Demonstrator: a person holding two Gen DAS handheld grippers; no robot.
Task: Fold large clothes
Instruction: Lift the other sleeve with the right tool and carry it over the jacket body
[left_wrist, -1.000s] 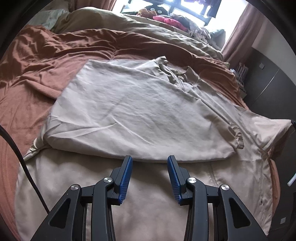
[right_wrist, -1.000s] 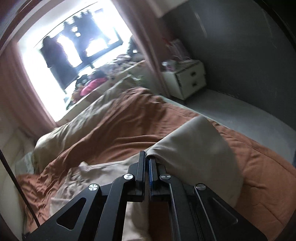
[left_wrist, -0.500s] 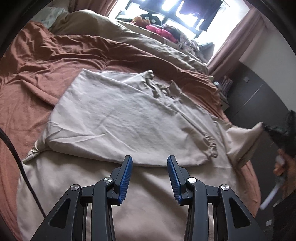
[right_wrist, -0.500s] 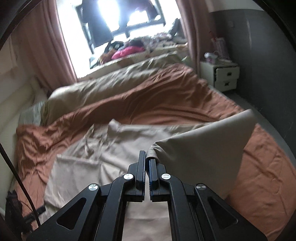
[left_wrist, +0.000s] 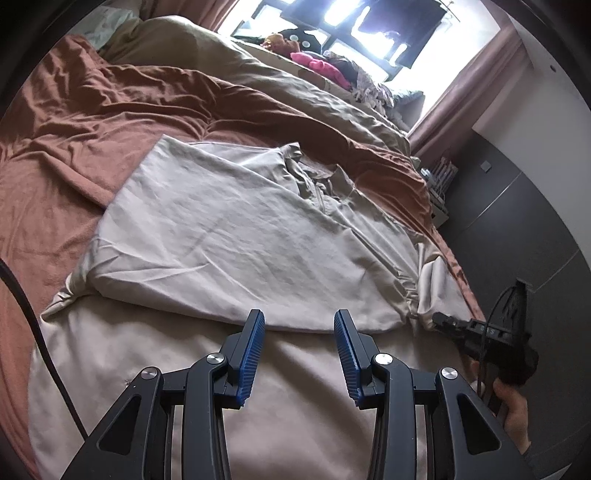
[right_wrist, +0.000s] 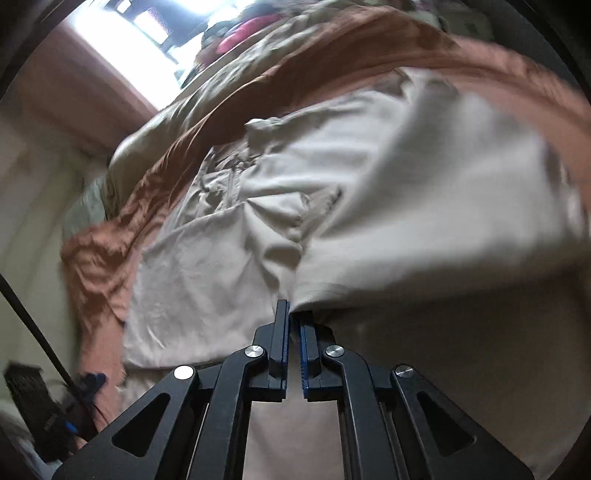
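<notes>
Covering rust bedspread (left_wrist: 74, 155), beige garment (left_wrist: 229, 236).

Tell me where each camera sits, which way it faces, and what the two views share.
Left wrist: on the left gripper, jaws open and empty, angled down across the beige garment on the rust bedspread toward the window; the right gripper and a hand show at right.
Right wrist: on the right gripper, blurred, close over the garment, jaws nearly closed at a fold edge; the left gripper shows at lower left.
Shared: garment, bedspread, window.
</notes>
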